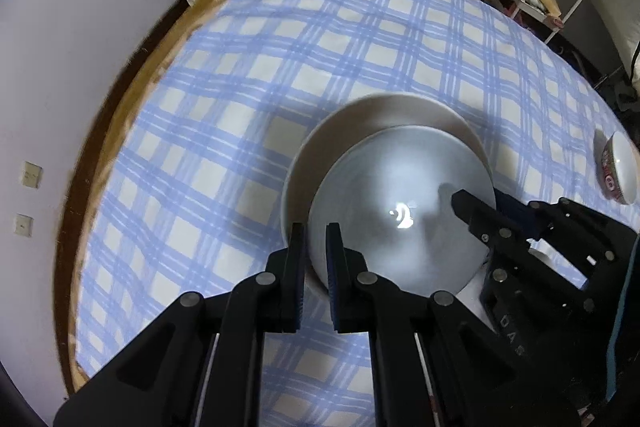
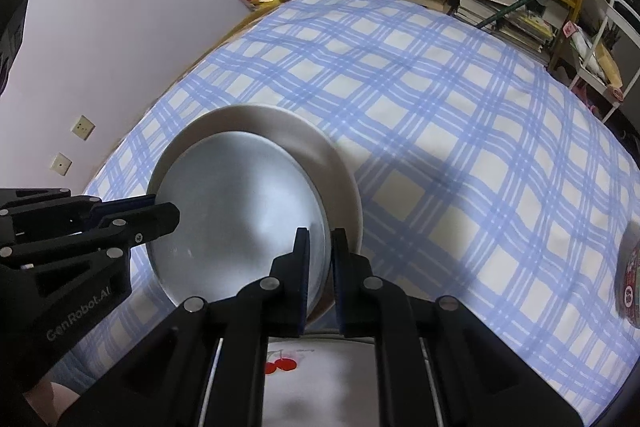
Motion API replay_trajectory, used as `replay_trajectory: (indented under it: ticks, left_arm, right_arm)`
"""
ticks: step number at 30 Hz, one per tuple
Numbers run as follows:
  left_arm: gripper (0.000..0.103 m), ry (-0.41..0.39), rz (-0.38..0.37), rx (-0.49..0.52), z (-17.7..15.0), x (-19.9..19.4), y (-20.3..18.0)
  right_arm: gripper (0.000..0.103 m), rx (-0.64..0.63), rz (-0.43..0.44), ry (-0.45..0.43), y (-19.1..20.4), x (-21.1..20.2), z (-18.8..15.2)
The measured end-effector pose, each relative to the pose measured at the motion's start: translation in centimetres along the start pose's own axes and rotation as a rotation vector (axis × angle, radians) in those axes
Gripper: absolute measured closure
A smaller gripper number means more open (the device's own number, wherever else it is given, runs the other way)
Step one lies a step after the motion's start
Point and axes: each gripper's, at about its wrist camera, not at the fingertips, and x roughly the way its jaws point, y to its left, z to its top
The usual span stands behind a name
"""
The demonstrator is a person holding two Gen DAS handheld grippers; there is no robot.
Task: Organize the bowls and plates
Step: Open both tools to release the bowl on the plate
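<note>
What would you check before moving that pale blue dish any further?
1. Left gripper clamped on the pale blue-grey round dish rim: ok.
2. Right gripper clamped on the opposite rim: ok.
3. Dish centred over the larger cream plate: not ok, it sits towards the near edge.
4. Dish resting on the cream plate or held above it: cannot tell.
5. Red-patterned bowl well clear on the blue checked cloth: ok.
</note>
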Motion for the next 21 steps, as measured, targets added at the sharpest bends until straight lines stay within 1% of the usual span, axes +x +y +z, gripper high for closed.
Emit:
replay_trajectory:
  ticks: [1, 4, 7, 9, 11, 12, 13, 15, 17, 19, 20, 21]
  left_arm:
    - [0.092, -0.009, 0.008, -0.001, 0.0, -0.3, 0.1]
    - [0.092, -0.024, -0.005, -0.022, 0.2, -1.2, 0.6]
    - [0.091, -0.041, 0.016, -0.028, 0.4, -2.1, 0.8]
    - [0.09, -0.045, 0.018, -0.03, 0.4, -2.5, 0.8]
    - [0.089, -0.051, 0.023, -0.032, 0.3, -2.9, 0.7]
    - [0.088, -0.055, 0.025, -0.033, 0.3, -3.1, 0.6]
    - [0.087, -0.059, 0.021, -0.035, 0.2, -3.3, 0.5]
    - [0.086, -0.066, -0.007, -0.047, 0.0, -3.7, 0.2]
    - [0.085, -0.071, -0.018, -0.052, -0.1, -3.9, -0.2]
    - [0.081, -0.08, -0.03, -0.054, -0.1, -4.3, -0.9]
    - [0.08, -0.083, -0.036, -0.058, -0.2, -4.5, -1.1]
    - [0.078, -0.091, -0.04, -0.063, -0.2, -4.8, -1.4]
  right_arm:
    - [0.091, 0.004, 0.005, -0.009, -0.1, -0.2, 0.0]
    - [0.09, 0.03, 0.016, -0.03, -0.4, -0.8, 0.2]
    - [0.089, 0.046, 0.03, -0.035, -0.8, -1.3, 0.3]
    - [0.089, 0.058, 0.036, -0.058, -1.1, -2.0, 0.3]
    - [0.083, 0.072, 0.049, -0.078, -1.4, -2.9, 0.3]
    - [0.075, 0.078, 0.052, -0.083, -1.6, -3.1, 0.3]
    - [0.071, 0.082, 0.054, -0.089, -1.7, -3.4, 0.3]
    - [0.068, 0.087, 0.046, -0.101, -2.1, -4.2, 0.1]
    - [0.064, 0.094, 0.044, -0.103, -2.7, -4.9, -0.1]
    - [0.055, 0.104, 0.04, -0.106, -3.3, -5.4, -0.3]
    - [0.054, 0.114, 0.034, -0.109, -3.9, -5.9, -0.6]
    - [0.05, 0.119, 0.03, -0.11, -4.2, -6.2, -0.7]
